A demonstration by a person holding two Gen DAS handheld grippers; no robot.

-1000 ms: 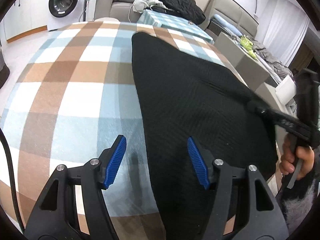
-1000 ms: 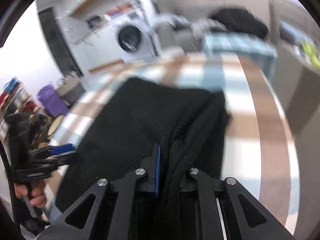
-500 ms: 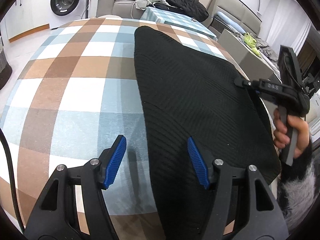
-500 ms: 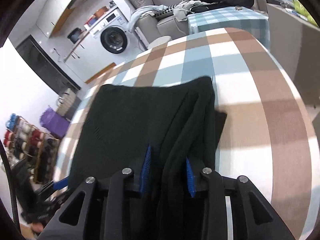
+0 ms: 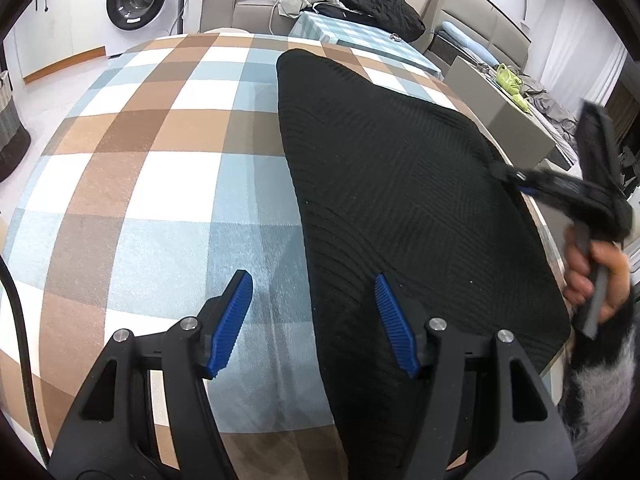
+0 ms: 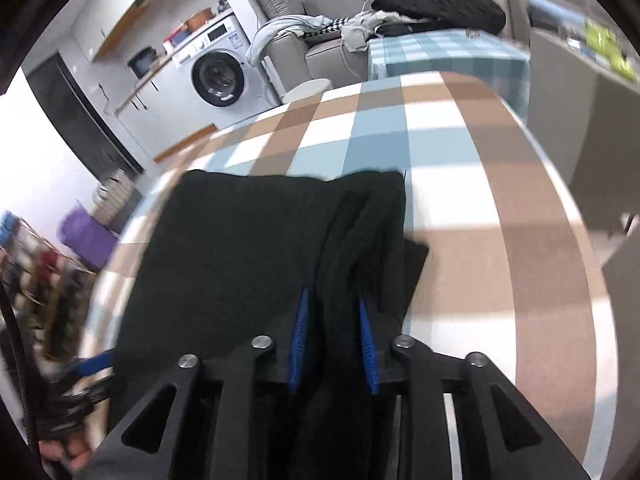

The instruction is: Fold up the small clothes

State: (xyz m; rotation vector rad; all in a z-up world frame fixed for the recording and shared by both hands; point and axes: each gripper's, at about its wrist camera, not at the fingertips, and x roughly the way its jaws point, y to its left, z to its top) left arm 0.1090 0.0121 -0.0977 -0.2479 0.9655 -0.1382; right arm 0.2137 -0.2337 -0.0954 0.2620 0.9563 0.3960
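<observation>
Right claw point(image 6: 332, 344) jaws just opening around black garment point(image 6: 240, 260) fold.

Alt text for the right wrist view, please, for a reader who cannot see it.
The right tool has a bunched fold of a black knit garment between its blue pads, its jaws having just been opening. The garment lies on a brown, blue and white checked tablecloth. Behind are a washing machine and a sofa piled with clothes.
</observation>
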